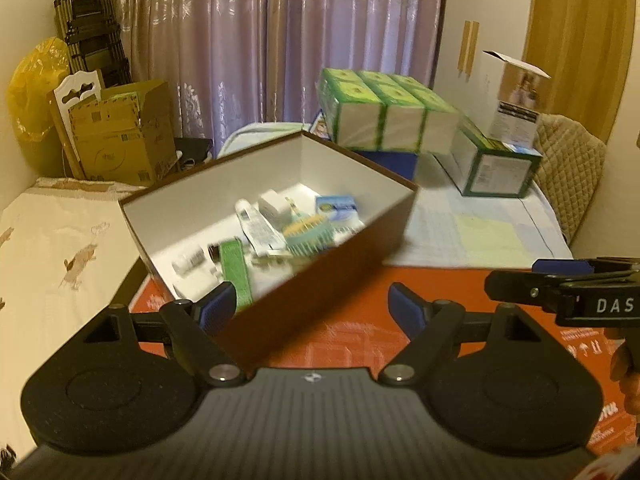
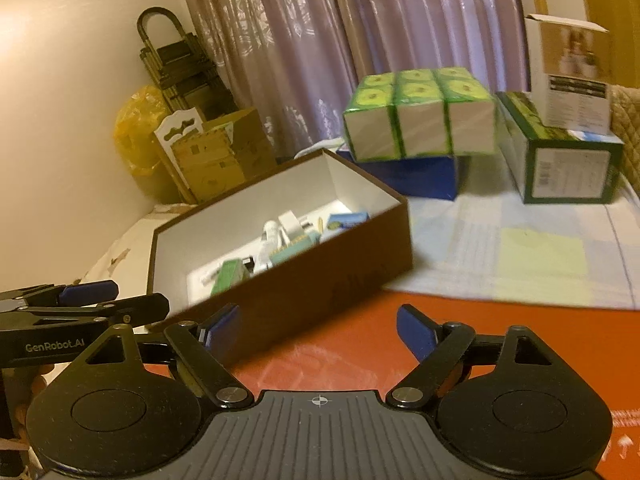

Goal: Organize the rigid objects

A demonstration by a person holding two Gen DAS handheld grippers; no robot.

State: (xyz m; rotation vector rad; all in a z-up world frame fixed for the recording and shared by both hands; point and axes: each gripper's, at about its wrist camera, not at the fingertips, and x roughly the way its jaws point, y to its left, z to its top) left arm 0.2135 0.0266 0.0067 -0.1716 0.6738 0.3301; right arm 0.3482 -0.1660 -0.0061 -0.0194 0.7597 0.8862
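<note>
Although both tools stood near it, we found the brown open-topped cardboard box untouched at frame centre, already holding the small rigid items, a teal bristled brush among them. The left gripper and right gripper each stood with jaws apart and empty. The box rested on an orange printed sheet; mauve curtains hung in the upper frame.
</note>
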